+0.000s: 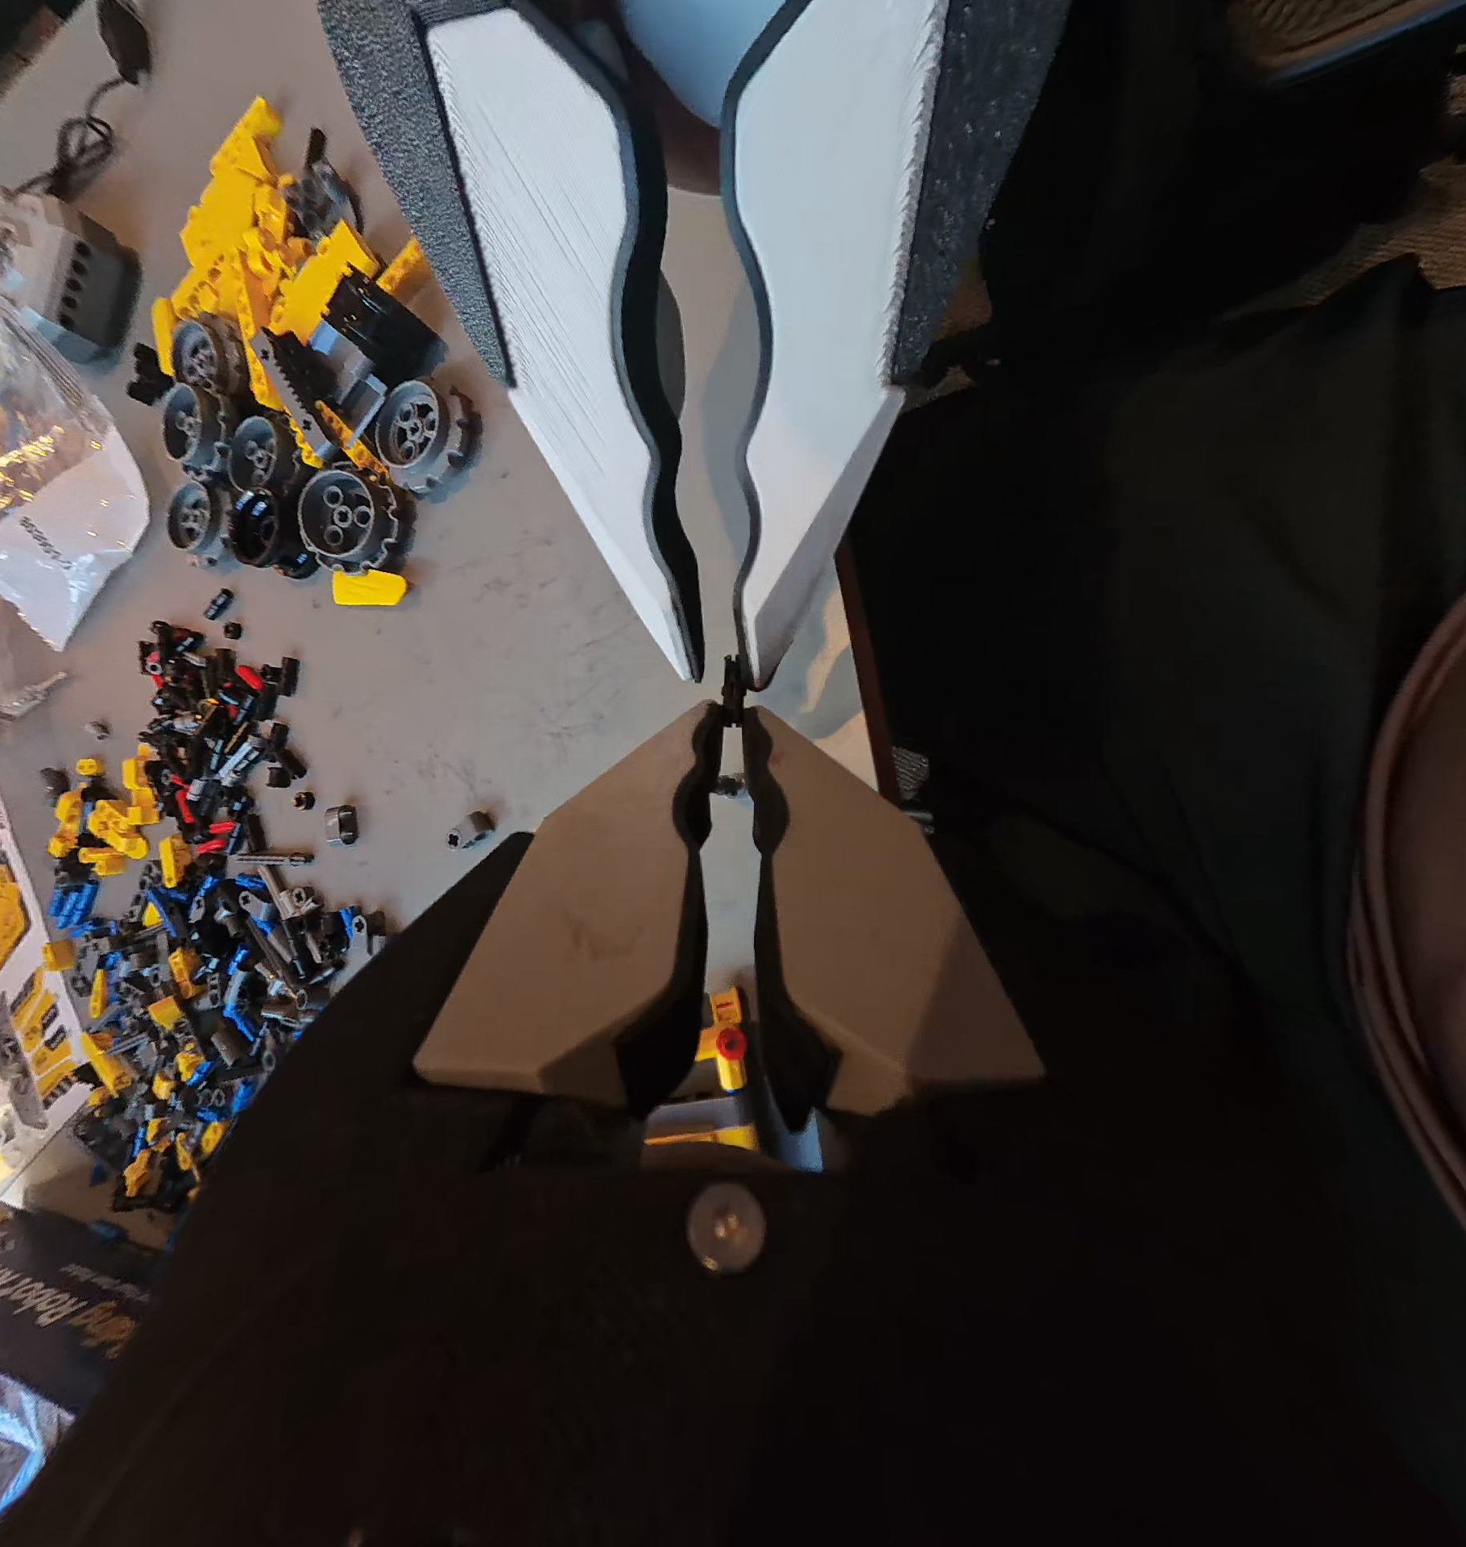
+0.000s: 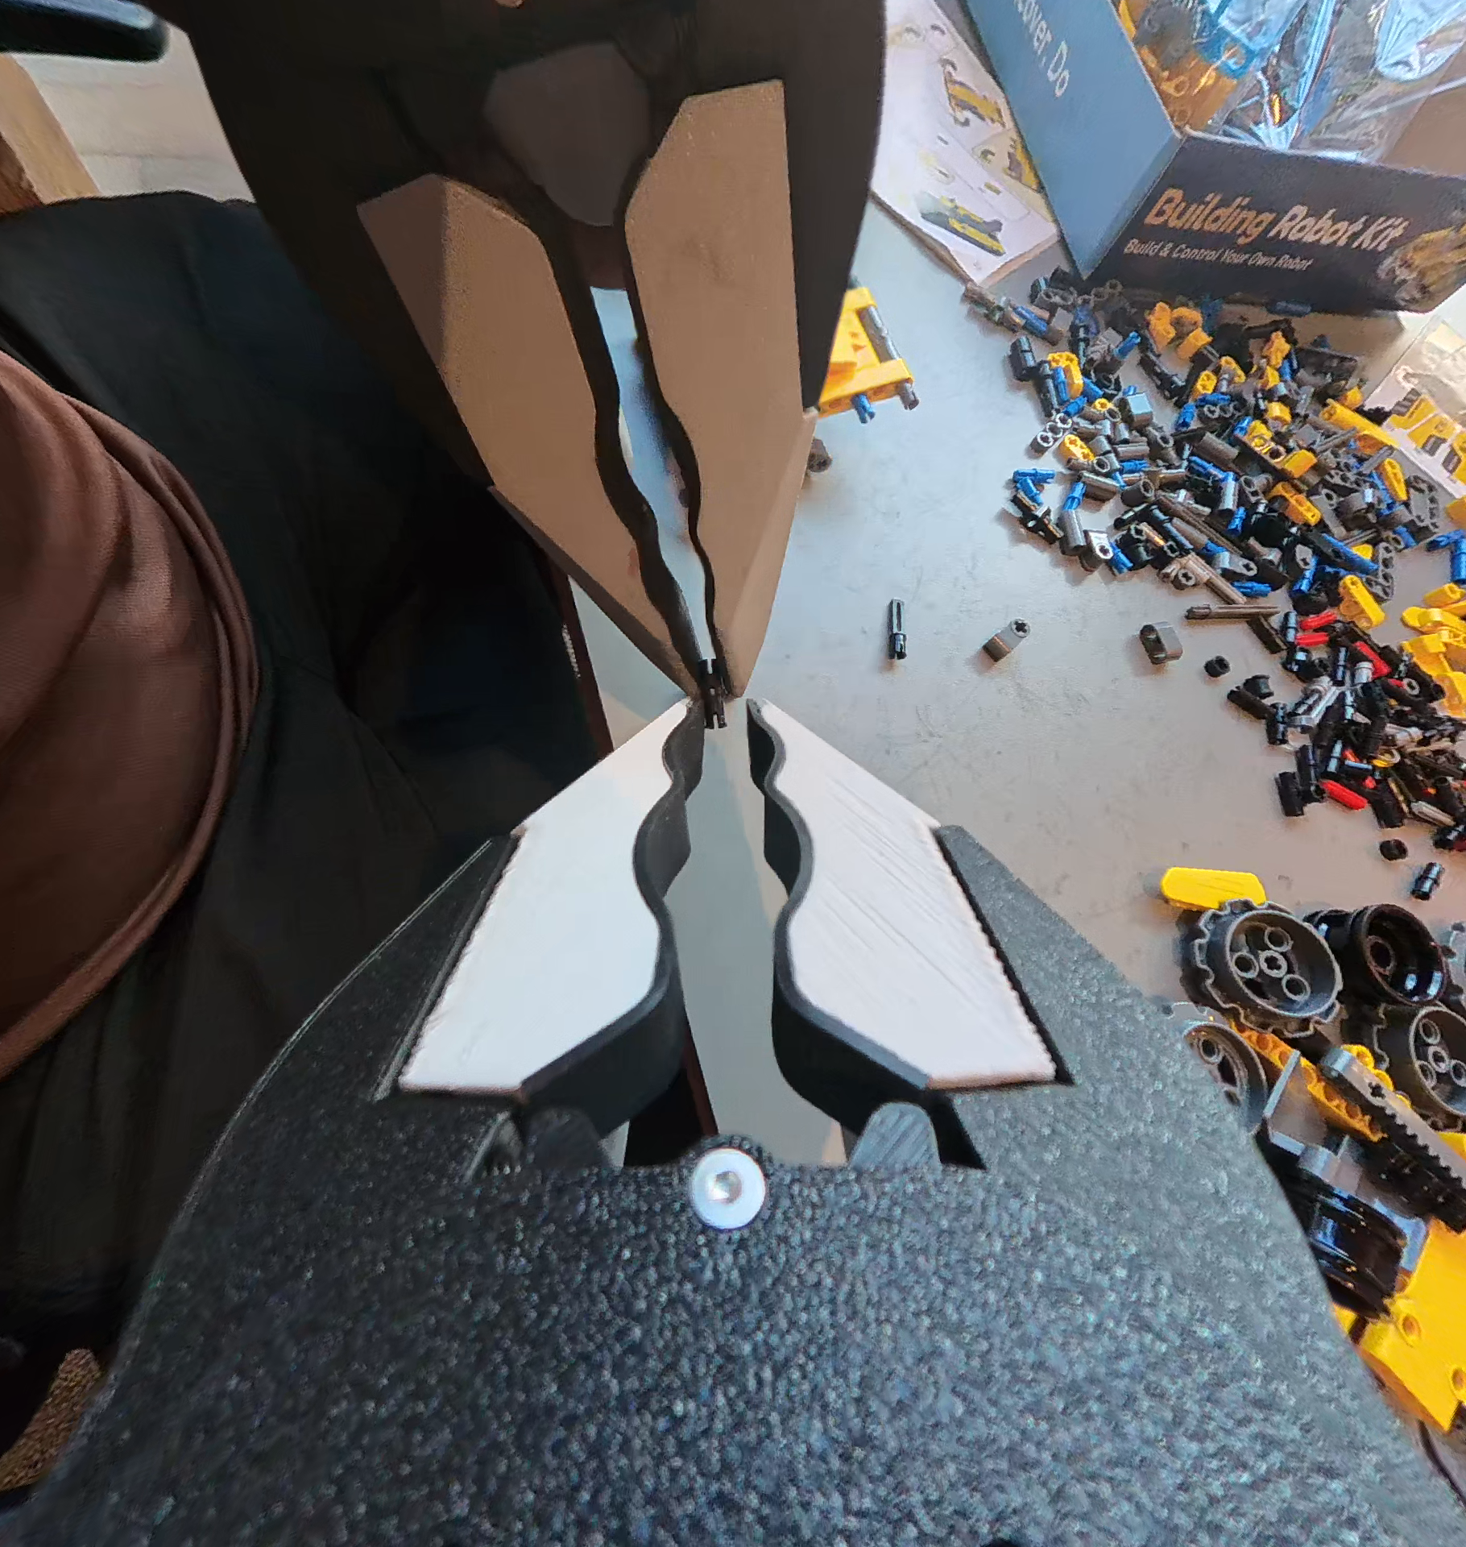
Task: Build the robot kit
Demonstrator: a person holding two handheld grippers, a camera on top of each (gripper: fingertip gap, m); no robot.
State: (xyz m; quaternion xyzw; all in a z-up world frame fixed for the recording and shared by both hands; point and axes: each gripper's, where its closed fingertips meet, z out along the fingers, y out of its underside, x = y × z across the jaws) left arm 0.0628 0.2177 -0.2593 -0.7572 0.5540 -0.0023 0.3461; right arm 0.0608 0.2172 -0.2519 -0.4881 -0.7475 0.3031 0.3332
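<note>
My left gripper point(image 1: 730, 718), with tan fingers, is shut on a small black pin point(image 1: 731, 688) and holds it above the grey table's near edge. It enters the right wrist view from the top point(image 2: 713, 665), where the pin point(image 2: 715, 699) sticks out of its tips. My right gripper point(image 2: 720, 710), with white fingers, faces it tip to tip. Its jaws stand a little apart around the pin's free end, which lies close to one fingertip point(image 2: 694, 711). It shows at the top of the left wrist view point(image 1: 725, 670).
On the grey table point(image 1: 504, 670) lie a pile of small black, blue, yellow and red parts point(image 2: 1299, 519), wheels beside a part-built yellow vehicle point(image 1: 294, 402), a dark box point(image 2: 1299, 226) and a small yellow assembly point(image 2: 868, 360). A person's dark clothing point(image 2: 336, 586) fills the other side. My two grippers' fingertips are within a few centimetres of each other. The right tips stand about 20 centimetres off the part-built yellow vehicle point(image 1: 294, 402). The right camera catches it too, in the right wrist view point(image 2: 1412, 1130).
</note>
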